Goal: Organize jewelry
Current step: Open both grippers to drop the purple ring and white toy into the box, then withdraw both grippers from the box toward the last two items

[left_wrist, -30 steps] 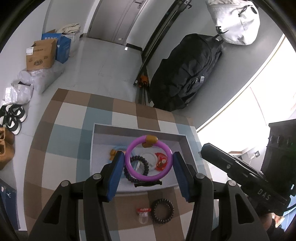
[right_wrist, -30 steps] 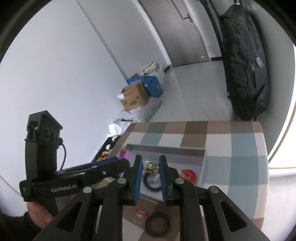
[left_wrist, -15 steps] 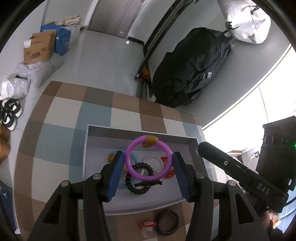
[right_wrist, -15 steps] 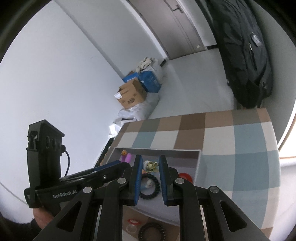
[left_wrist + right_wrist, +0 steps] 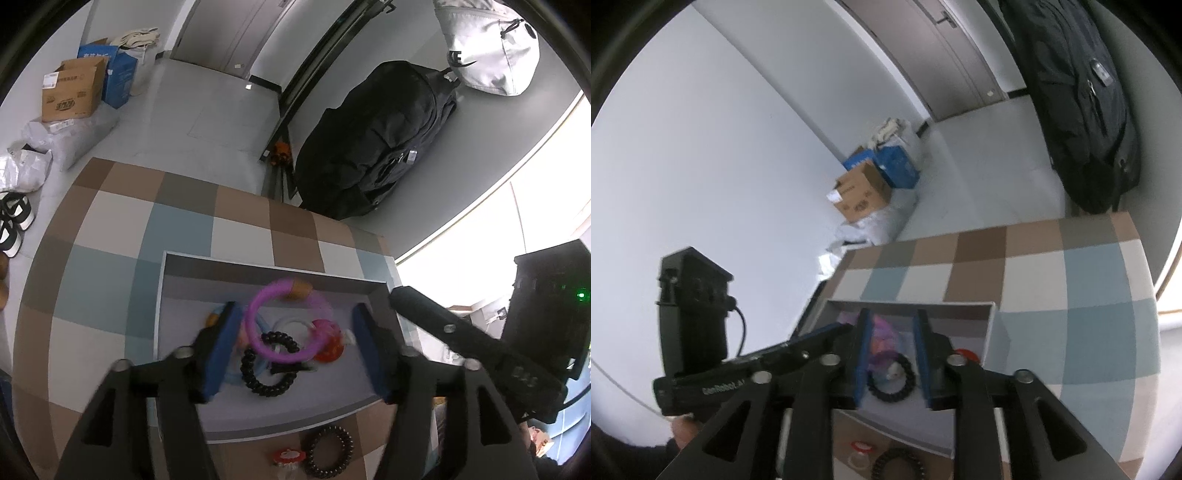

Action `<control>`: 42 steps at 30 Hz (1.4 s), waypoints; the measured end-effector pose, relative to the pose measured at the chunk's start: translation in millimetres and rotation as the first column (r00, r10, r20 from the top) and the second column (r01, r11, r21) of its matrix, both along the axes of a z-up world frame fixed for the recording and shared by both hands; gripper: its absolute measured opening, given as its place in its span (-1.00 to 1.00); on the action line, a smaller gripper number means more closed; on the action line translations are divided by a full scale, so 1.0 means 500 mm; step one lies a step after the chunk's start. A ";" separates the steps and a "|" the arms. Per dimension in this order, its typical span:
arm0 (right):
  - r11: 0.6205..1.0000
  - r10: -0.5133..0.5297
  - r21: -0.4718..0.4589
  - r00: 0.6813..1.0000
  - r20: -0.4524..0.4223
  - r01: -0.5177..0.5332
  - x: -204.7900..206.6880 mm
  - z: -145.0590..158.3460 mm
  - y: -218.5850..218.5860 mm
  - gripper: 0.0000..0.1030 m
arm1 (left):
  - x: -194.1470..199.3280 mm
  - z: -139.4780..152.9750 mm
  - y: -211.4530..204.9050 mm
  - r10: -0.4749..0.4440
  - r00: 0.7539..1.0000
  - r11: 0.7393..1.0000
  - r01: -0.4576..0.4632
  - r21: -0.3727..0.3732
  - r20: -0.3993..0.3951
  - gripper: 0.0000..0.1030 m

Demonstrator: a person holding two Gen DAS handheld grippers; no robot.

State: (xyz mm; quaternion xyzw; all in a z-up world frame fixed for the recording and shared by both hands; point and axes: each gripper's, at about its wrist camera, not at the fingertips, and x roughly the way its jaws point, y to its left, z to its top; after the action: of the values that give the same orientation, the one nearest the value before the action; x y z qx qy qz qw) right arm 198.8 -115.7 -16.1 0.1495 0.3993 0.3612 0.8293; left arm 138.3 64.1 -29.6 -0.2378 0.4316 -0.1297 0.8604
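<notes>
A grey jewelry tray (image 5: 184,391) lies on the checkered table. My left gripper (image 5: 295,332) hangs over it with its jaws wide apart; the purple ring with a tan bead (image 5: 284,317) sits between the pads, free of both, tilting down onto the pile. Under it lie a black beaded bracelet (image 5: 266,369), a white ring (image 5: 291,325), a red piece (image 5: 328,350) and a blue ring. My right gripper (image 5: 890,354) is open over the same tray (image 5: 991,325), with the black bracelet (image 5: 890,384) showing between its pads and nothing held.
In front of the tray lie a black coil bracelet (image 5: 327,450) and a small red-and-clear piece (image 5: 288,458). A black backpack (image 5: 373,147) stands on the floor beyond the table's far edge. Cardboard boxes (image 5: 70,92) and shoes sit at the left.
The left jaws have opened wider and let go of the purple ring, which drops onto the pile in the tray. The right jaws have opened. Both grippers moved forward over the tray.
</notes>
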 end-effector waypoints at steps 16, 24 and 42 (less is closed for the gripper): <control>0.998 -0.059 -0.020 0.998 0.015 0.060 -0.030 0.003 -0.036 0.93 | -0.033 0.019 -0.015 0.054 0.998 0.987 -0.059 0.148 0.036 0.44; 0.994 -0.107 -0.033 0.993 0.049 0.108 -0.070 0.011 -0.063 1.00 | -0.086 0.041 -0.017 0.100 0.989 0.964 -0.124 0.234 0.114 0.44; 0.985 -0.100 -0.129 0.990 0.099 0.112 -0.149 0.000 -0.067 1.00 | -0.160 0.020 -0.051 0.073 0.993 0.937 -0.098 0.335 0.087 0.63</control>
State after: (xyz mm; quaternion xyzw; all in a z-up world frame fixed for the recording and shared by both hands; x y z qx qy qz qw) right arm 124.4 -149.3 -16.3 0.0974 0.3755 0.2952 0.8731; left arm 58.2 38.4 -19.5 -0.0999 0.4047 -0.0245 0.9086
